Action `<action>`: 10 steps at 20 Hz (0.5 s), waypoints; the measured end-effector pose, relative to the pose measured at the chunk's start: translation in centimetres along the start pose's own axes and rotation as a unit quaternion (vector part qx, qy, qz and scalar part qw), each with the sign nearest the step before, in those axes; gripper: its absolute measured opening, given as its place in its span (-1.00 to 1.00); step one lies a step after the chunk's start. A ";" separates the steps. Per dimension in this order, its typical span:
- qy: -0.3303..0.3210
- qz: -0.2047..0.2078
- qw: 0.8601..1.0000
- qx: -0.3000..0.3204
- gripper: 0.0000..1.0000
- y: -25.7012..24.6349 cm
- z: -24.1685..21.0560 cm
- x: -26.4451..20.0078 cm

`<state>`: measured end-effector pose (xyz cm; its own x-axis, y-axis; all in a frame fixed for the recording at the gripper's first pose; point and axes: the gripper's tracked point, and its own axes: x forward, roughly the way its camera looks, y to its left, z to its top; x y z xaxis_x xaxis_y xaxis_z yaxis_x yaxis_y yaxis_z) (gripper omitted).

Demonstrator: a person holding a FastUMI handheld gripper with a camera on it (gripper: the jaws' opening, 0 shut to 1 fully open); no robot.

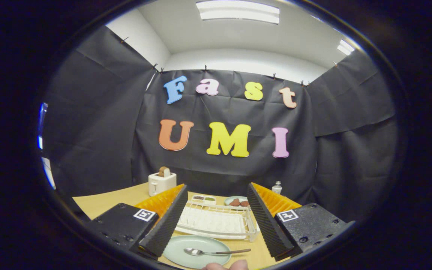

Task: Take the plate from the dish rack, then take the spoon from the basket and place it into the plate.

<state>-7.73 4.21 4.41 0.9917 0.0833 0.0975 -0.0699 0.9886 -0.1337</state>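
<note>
A pale green plate [197, 251] lies on the wooden table [103, 202], low between my fingers. A metal spoon [216, 252] rests in it, bowl to the left, handle reaching past the plate's right rim. Just beyond the plate stands the white dish rack [216, 222], with nothing standing in it. My gripper [216, 225] is open, its fingers wide apart on either side of the rack and plate, holding nothing and raised above the table. A fingertip of a person's hand [225, 266] shows just below the plate.
A white toaster [162, 182] with bread in it stands at the back left. Behind the rack are a small white dish with two compartments [204, 198], a pale plate holding brown food [236, 202], and a small bottle [276, 187] at the back right.
</note>
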 end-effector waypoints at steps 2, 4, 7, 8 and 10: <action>-0.015 -0.016 1.000 -0.001 1.00 0.1 0.8 -0.3; -0.022 -0.015 1.000 0.015 1.00 0.6 1.5 -0.7; -0.020 -0.016 1.000 0.018 1.00 0.7 1.7 -0.6; -0.012 -0.011 1.000 0.018 1.00 1.0 1.3 -0.6; 0.013 0.005 0.999 0.034 1.00 1.6 0.3 -0.3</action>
<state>-8.12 5.77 4.44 0.9935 0.0897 0.0701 -0.0850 0.9941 -0.0672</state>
